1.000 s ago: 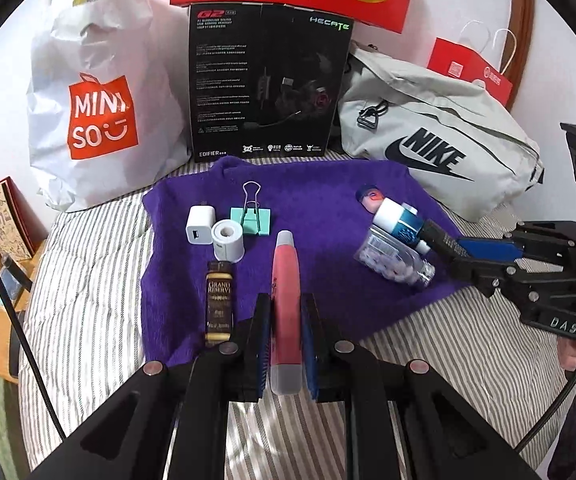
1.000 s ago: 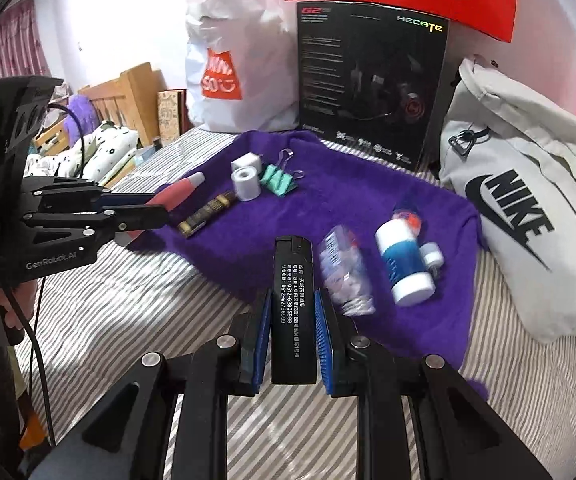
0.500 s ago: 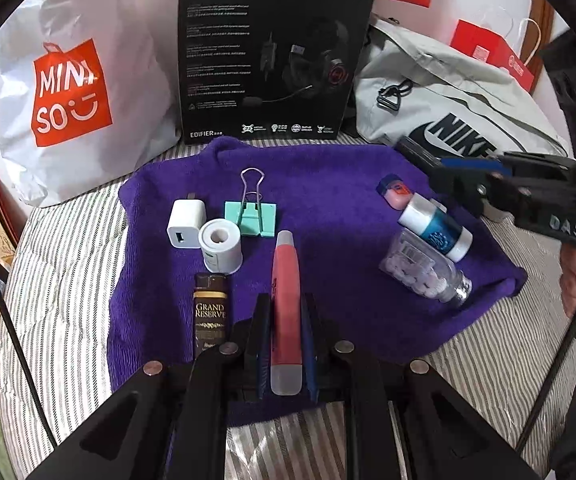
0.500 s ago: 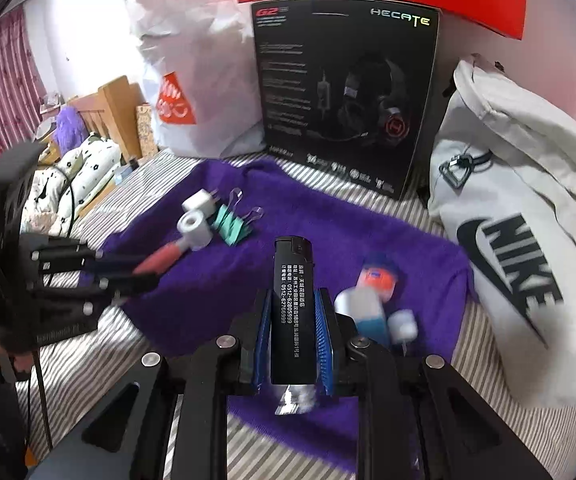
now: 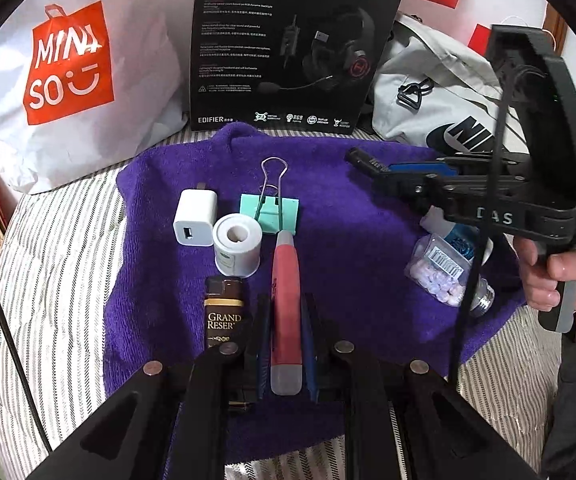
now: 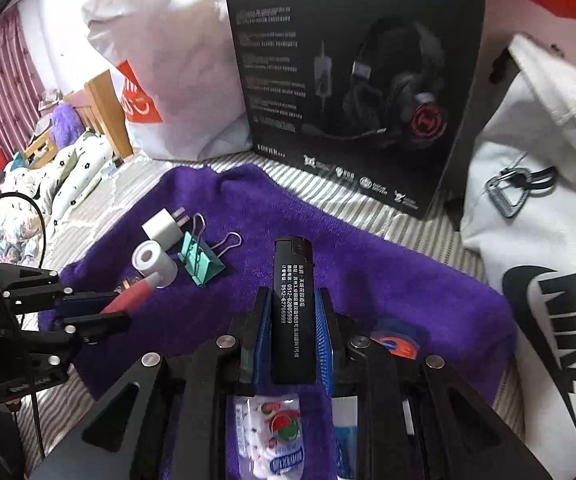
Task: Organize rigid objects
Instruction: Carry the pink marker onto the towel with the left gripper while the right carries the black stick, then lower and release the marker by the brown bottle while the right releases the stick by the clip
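A purple towel [image 5: 348, 216] [image 6: 388, 276] lies on the striped bed. My left gripper [image 5: 285, 308] [image 6: 115, 312] is shut on a red pen-shaped tube [image 5: 285, 292] [image 6: 133, 294] whose tip hangs just over the towel beside a white tape roll [image 5: 237, 244] [image 6: 153, 262]. Near it lie a white charger [image 5: 194, 216] [image 6: 161, 226], a mint binder clip [image 5: 270, 212] [image 6: 201, 262] and a brown "Grand Reserve" stick [image 5: 223, 312]. My right gripper [image 6: 292, 300] [image 5: 362, 160] is shut on a black lighter [image 6: 292, 300] over the towel's middle. A clear candy box [image 5: 444, 272] [image 6: 271, 436] and a blue-white bottle [image 5: 458, 240] lie under it.
A black headset box [image 5: 288, 44] [image 6: 352, 80] stands behind the towel, a white Miniso bag [image 5: 67, 72] to its left and a grey Nike bag [image 5: 440, 96] [image 6: 548, 280] to its right. A small red-blue round item [image 6: 394, 342] lies at the towel's right. A hand [image 5: 560, 268] grips the right handle.
Both grippers came closer over the towel. The right one with the lighter moved from the near right edge, past the candy box and bottle, toward the towel's middle. The left dropped slightly with the tube.
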{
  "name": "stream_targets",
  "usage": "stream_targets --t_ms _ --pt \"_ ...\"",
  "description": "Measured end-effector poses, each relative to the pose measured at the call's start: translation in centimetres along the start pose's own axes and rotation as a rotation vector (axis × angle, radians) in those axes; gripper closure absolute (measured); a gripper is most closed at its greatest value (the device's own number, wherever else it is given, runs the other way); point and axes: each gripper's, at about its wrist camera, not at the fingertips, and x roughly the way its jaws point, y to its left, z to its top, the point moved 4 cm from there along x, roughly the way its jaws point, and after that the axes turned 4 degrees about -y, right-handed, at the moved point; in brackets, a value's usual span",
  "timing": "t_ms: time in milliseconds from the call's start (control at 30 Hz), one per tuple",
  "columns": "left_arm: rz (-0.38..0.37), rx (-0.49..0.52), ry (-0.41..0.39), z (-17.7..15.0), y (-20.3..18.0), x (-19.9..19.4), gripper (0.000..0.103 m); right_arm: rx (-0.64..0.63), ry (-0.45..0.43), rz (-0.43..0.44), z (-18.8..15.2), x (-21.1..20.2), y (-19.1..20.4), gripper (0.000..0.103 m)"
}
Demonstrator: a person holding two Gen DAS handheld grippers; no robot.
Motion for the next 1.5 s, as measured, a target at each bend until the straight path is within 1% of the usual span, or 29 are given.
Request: stream_targets --t_ms 200,333,433,667,933,1033,1100,1133,1267,1367,1500 --pt "-0.004 -0.006 0.009 -0.2 0.2 0.4 0.089 -0.022 0.045 -0.001 -0.2 2.1 0.4 0.081" --pt "-0.003 -0.008 0.009 -0.2 0.3 0.6 0.089 -0.041 0.066 -0.034 -0.4 2.9 0.5 0.081" --pt "0.006 -0.009 0.013 -0.3 0.4 0.7 0.089 -0.055 0.088 -0.039 -0.8 3.7 0.7 0.081" --pt "0.007 -0.004 0.019 -0.2 0.2 0.8 0.089 -0.075 0.123 -0.037 -1.1 4.3 1.0 0.081" --pt "0.012 0.006 0.032 -0.3 -0.1 1.3 0.089 -0.084 0.132 -0.028 -1.0 4.6 1.1 0.081" --pt "0.018 0.008 0.04 -0.3 -0.1 1.7 0.089 -0.083 0.135 -0.022 -1.1 4.5 1.0 0.08" --pt "0.019 0.006 0.04 -0.2 -0.1 1.7 0.089 -0.085 0.147 -0.016 -1.2 4.3 0.8 0.076" --pt "0.022 0.008 0.04 -0.2 -0.1 1.7 0.089 -0.087 0.149 -0.016 -1.2 4.1 0.7 0.075" --pt "0.029 0.014 0.04 -0.1 -0.3 2.0 0.089 -0.083 0.116 0.003 -0.9 2.4 0.2 0.074" --pt "0.045 0.037 0.041 -0.1 -0.6 2.2 0.088 -0.07 0.084 0.005 -0.5 1.0 -0.2 0.072" --pt "0.059 0.05 0.037 -0.3 -0.7 2.1 0.088 -0.048 0.068 0.0 -0.7 -0.6 -0.9 0.072"
